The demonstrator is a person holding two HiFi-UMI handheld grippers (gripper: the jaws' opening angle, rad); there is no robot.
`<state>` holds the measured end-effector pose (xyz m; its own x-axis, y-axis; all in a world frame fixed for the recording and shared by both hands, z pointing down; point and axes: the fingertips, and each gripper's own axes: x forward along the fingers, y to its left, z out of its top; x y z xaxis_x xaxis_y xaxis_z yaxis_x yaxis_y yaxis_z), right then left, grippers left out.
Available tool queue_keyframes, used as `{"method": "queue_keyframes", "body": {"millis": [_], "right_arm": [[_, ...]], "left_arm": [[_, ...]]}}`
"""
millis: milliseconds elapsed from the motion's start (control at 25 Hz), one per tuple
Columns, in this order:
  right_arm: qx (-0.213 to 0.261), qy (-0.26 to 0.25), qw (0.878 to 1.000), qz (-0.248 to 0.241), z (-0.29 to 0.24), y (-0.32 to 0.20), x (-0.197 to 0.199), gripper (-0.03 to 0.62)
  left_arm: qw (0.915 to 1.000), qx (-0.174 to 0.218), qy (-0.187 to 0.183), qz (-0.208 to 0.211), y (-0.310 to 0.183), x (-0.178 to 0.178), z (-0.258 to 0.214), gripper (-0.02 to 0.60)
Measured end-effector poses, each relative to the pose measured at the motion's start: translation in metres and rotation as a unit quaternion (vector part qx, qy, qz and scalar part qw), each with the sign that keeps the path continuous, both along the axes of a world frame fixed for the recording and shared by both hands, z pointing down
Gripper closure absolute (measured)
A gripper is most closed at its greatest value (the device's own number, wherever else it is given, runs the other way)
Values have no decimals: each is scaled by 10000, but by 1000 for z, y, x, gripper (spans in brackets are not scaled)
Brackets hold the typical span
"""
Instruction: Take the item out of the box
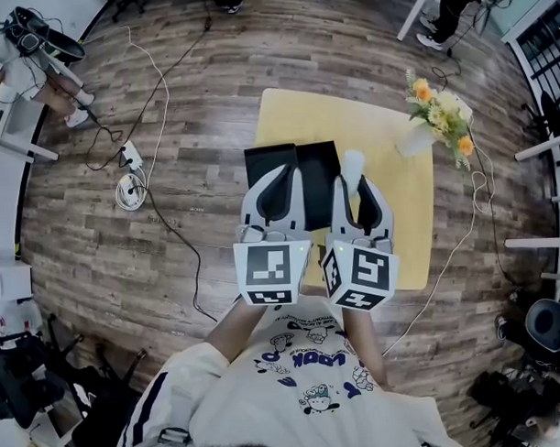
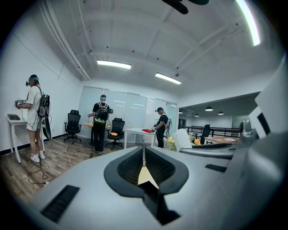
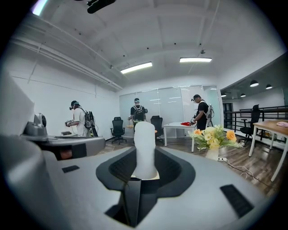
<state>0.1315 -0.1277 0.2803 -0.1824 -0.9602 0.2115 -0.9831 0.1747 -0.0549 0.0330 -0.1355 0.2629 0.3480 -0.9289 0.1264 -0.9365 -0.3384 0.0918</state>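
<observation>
A black box lies open on the yellow table, its two halves side by side. Both grippers are held up over it, close to my chest. My right gripper is shut on a white rounded item, which sticks out past the fingertips. The right gripper view shows the same white item standing upright between the jaws of my right gripper. My left gripper is beside it, with the jaws meeting and nothing between them. In its own view my left gripper shows only a thin seam.
A vase of yellow and orange flowers stands at the table's far right corner. Cables and a power strip lie on the wooden floor to the left. Three people with backpacks work at desks and chairs farther off.
</observation>
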Motion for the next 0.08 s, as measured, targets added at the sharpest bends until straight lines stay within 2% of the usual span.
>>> {"method": "queue_keyframes", "body": {"millis": [80], "right_arm": [[12, 21, 10000, 8, -1, 0, 1, 453]], "left_arm": [[10000, 4, -4, 6, 1, 1, 0, 552]]}}
